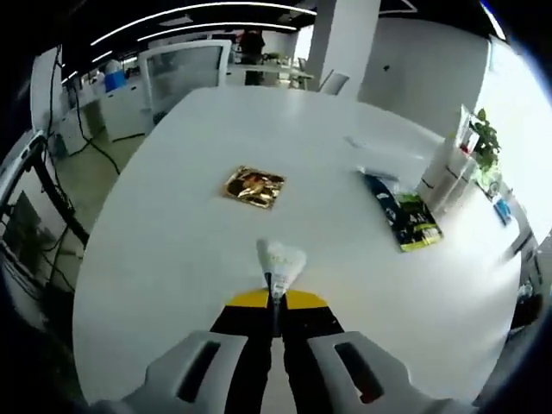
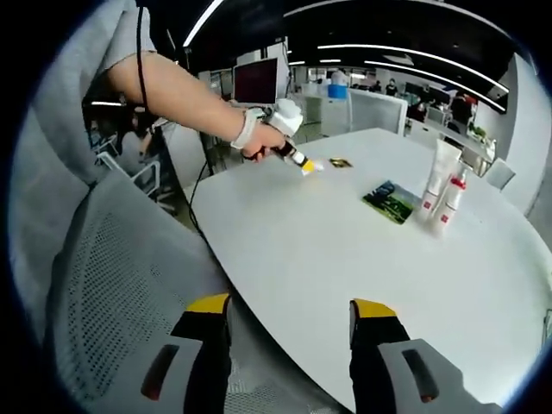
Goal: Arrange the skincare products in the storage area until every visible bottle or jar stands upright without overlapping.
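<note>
Now, left gripper (image 1: 274,297): fingers clenched on a small white sachet (image 1: 281,260), which sticks out ahead of the tips above the white bench (image 1: 172,241); in the right gripper view it sits far off at the bench edge (image 2: 297,159), held by a person's hand (image 2: 263,140).
Right gripper (image 2: 290,323): fingers released, wide apart, nothing between them, hanging over the near edge of the bench (image 2: 345,259).
Gold sachet (image 1: 254,186): flat on the bench, ahead of the left gripper, apart from it.
Dark green packet (image 1: 404,211): flat on the bench, off to the right, near the tubes.
Two white tubes (image 2: 442,191): upright, just beside each other, red lettering, by the green packet (image 2: 390,201).
Chair (image 2: 112,293): grey mesh back, beside the right gripper.
</note>
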Tool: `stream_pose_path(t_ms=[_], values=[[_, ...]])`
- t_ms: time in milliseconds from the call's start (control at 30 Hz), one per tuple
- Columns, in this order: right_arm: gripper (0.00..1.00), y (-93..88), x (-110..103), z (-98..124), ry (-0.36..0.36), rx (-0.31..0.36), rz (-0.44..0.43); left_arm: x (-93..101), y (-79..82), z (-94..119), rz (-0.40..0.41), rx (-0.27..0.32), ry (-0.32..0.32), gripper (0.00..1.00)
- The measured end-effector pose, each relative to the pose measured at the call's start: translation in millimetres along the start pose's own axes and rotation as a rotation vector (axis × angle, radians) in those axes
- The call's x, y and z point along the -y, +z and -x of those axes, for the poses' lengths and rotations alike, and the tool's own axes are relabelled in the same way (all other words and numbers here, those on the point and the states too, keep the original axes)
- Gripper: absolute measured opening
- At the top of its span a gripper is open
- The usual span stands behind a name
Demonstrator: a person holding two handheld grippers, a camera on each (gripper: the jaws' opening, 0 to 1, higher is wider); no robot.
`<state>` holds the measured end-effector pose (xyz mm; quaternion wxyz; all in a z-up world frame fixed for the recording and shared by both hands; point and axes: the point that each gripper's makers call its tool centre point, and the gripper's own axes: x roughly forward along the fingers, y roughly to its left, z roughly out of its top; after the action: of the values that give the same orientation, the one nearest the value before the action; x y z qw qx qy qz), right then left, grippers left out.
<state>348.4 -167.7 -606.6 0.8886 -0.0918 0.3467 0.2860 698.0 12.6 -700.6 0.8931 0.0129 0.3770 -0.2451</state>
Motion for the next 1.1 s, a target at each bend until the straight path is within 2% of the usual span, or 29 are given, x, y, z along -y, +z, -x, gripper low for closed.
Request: stream_pose_path(t_ms=[133, 200, 300, 400, 533, 667, 867, 967, 1100], values=[[0.51, -0.7, -3.6, -0.4, 0.013, -0.003, 0.008, 11.2, 1.2, 25.5, 0.015, 0.053, -0.039, 0.00], [0.51, -0.4, -4.3, -0.2, 0.015, -0.002, 0.010, 21.4, 6.1, 40.9, 0.039, 0.096, -0.072, 0.00], [0.51, 1.1, -4.2, 0.6, 0.014, 0.006, 0.009, 39.8, 9.5, 65.9, 0.030, 0.130, -0.108, 0.00], [0.51, 3.7, -3.3, 2.0, 0.008, 0.017, 0.010, 71.8, 12.9, 95.4, 0.053, 0.178, -0.182, 0.00], [0.51, 7.6, -1.8, 4.3, -0.005, 0.037, 0.013, 112.4, 4.9, 126.1, 0.016, 0.190, -0.267, 0.00], [0.51, 10.3, -1.9, 5.5, -0.014, 0.048, 0.021, 137.5, -5.0, 152.3, -0.020, 0.194, -0.306, 0.00], [0.52, 14.5, -3.9, 7.0, -0.019, 0.066, 0.038, 151.5, -9.1, 178.0, -0.068, 0.201, -0.345, 0.00], [0.52, 13.7, -2.0, 7.6, -0.028, 0.065, 0.036, 159.5, -9.6, 191.9, -0.067, 0.221, -0.367, 0.00], [0.52, 15.3, -0.6, 8.5, -0.035, 0.072, 0.033, 175.3, -20.5, 205.6, -0.053, 0.238, -0.383, 0.00]])
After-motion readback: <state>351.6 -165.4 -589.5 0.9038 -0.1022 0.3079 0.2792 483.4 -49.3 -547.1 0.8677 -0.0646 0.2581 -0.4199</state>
